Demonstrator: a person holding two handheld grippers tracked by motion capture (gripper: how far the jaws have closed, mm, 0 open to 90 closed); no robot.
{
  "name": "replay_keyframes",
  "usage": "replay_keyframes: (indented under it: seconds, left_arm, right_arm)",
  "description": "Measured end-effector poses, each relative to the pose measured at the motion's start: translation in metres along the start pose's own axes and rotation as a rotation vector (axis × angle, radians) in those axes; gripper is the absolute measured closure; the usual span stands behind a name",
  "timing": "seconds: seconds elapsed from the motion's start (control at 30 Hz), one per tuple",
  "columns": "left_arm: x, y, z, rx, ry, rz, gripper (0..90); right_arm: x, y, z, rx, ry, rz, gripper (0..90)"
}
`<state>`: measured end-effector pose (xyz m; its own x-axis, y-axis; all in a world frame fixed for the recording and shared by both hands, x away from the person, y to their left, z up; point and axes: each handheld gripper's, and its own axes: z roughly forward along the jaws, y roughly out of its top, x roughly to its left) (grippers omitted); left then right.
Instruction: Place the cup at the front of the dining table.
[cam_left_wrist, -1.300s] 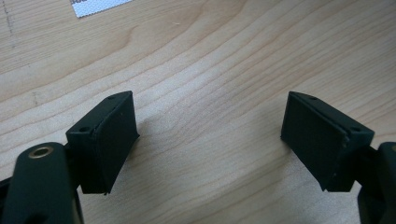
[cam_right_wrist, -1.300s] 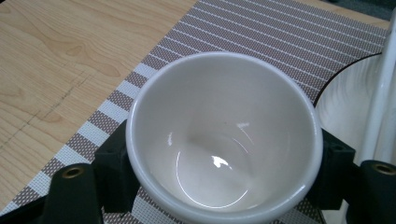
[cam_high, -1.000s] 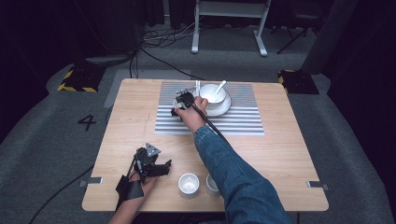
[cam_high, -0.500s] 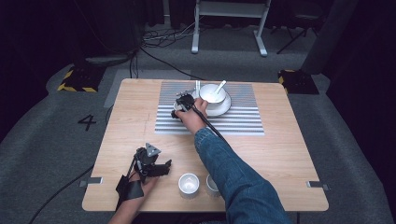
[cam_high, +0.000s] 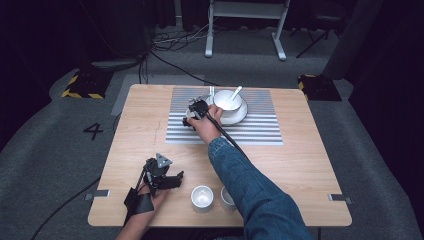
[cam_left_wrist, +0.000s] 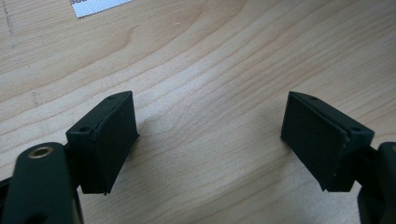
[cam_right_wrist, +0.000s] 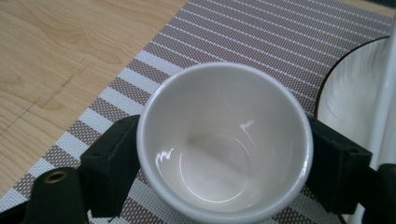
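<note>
1. Two grippers are at work on the wooden table (cam_high: 310, 165). The right gripper (cam_right_wrist: 224, 154) has its black jaws pressed against opposite sides of a small white cup (cam_right_wrist: 224, 140), gripping it around the wall just under the rim; the cup is upright and empty, its glazed inside catching light.
2. Under that cup lies a striped placemat (cam_right_wrist: 261, 42), brown and white bands, and just to the right in the right gripper view is the edge of a white plate (cam_right_wrist: 345, 93) with a dark rim line.
3. From the high view, the right gripper (cam_high: 196, 111) sits on the left part of the placemat (cam_high: 250, 130), at the far middle of the table, with the person's right hand (cam_high: 205, 127) behind it and a denim sleeve (cam_high: 250, 190) running back to the near edge.
4. Just right of it the plate (cam_high: 240, 116) carries a white bowl (cam_high: 227, 99) with a spoon (cam_high: 236, 92) leaning in it.
5. The left gripper (cam_left_wrist: 210, 140) has its jaws spread wide with nothing between them, only bare wood grain below.
6. In the high view the left gripper (cam_high: 167, 181) rests near the near-left of the table, held by the left hand (cam_high: 150, 197).
7. Two more small cups stand at the near edge: one (cam_high: 202, 196) just right of the left gripper, another (cam_high: 228, 197) beside it, partly hidden by the sleeve.
</note>
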<state>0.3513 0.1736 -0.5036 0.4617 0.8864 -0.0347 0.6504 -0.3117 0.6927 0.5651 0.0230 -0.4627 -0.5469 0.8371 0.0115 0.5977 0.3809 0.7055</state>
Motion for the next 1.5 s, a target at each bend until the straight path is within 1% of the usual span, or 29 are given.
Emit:
replay_keyframes:
  seconds: [0.1,0.17,0.27,0.33,0.47,0.73,0.9,1.03,1.17,1.33,1.5]
  left_arm:
    - [0.000,0.000,0.000,0.000,0.000,0.001,18.7]
    - [0.000,0.000,0.000,0.000,0.000,0.001,18.7]
    - [0.000,0.000,0.000,0.001,0.000,0.002,18.7]
    - [0.000,0.000,0.000,0.000,0.000,0.001,18.7]
    - [0.000,0.000,0.000,0.000,0.000,0.001,18.7]
    - [0.000,0.000,0.000,-0.001,-0.002,0.002,18.6]
    - [0.000,0.000,0.000,-0.001,-0.002,0.004,18.6]
    - [0.000,0.000,0.000,0.000,-0.003,0.003,18.6]
    - [0.000,0.000,0.000,0.000,-0.003,0.003,18.6]
    - [0.000,0.000,0.000,0.001,-0.004,0.004,18.5]
    - [0.000,0.000,0.000,0.001,-0.004,0.003,18.5]
  right_arm:
    - [0.001,0.002,-0.008,-0.017,-0.008,-0.010,19.5]
    - [0.000,0.002,-0.014,-0.023,-0.012,-0.006,19.5]
    - [-0.002,0.003,-0.024,-0.034,-0.001,0.007,19.5]
    - [-0.004,0.005,-0.032,-0.049,0.000,-0.002,19.5]
    - [-0.007,0.005,-0.048,-0.064,0.016,-0.013,19.8]
    - [-0.022,0.003,-0.085,-0.093,0.033,-0.025,20.7]
    - [-0.033,-0.002,-0.107,-0.100,0.055,-0.011,21.0]
    - [-0.042,-0.007,-0.124,-0.113,0.058,-0.018,21.3]
    - [-0.050,-0.015,-0.138,-0.111,0.060,-0.021,21.6]
    - [-0.058,-0.024,-0.158,-0.121,0.065,-0.027,22.0]
    - [-0.066,-0.033,-0.176,-0.125,0.064,-0.043,22.2]
